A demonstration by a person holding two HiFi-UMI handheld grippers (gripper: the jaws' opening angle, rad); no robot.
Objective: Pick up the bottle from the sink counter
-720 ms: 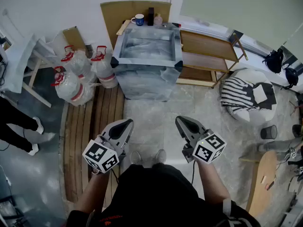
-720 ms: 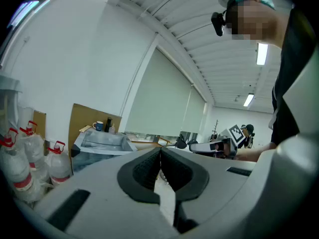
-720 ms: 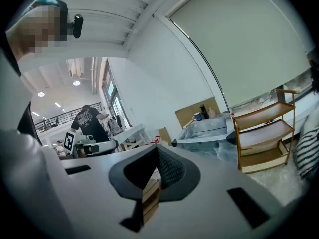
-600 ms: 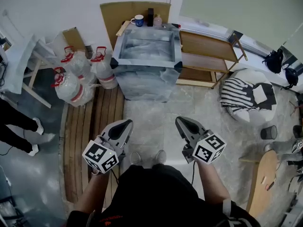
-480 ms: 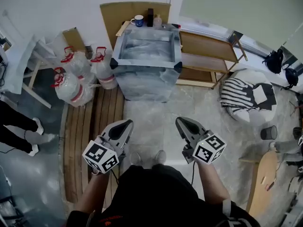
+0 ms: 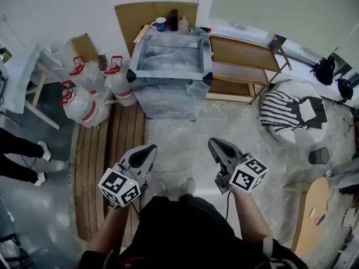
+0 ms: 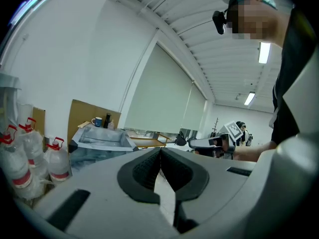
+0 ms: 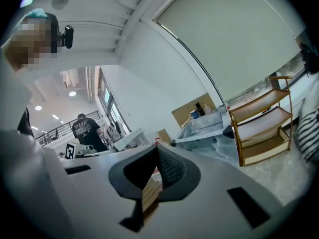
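The sink [image 6: 168, 66], a metal unit wrapped in clear film, stands in the upper middle of the head view. The narrow counter [image 6: 193, 30] along its far edge carries a blue mug [image 6: 159, 23], a dark bottle [image 6: 174, 19] just right of the mug, and a small pale bottle [image 6: 183, 24] beside that. A cardboard sheet [image 6: 132, 14] leans on the wall behind them.

To the left of the sink, water jugs [image 6: 84, 94] with red handles crowd the floor. To its right stands a wooden shelf [image 6: 244, 66], and further right lies a striped beanbag [image 6: 289, 114]. Wooden slats [image 6: 112, 167] run down the floor at lower left.

Both grippers sit low in the frame, well apart from the counter, with only bare floor between them and the sink front. The left gripper [image 6: 151, 147] has its jaws pressed together with nothing between them. The right gripper [image 6: 212, 142] is likewise closed and empty.

Someone's legs [image 6: 22, 156] are cut off by the left edge, and a round wooden tabletop [image 6: 311, 217] by the lower right. Both bottles are too small for any cap or label to be made out. In the right gripper view, another person [image 8: 85, 129] stands far off at middle left.
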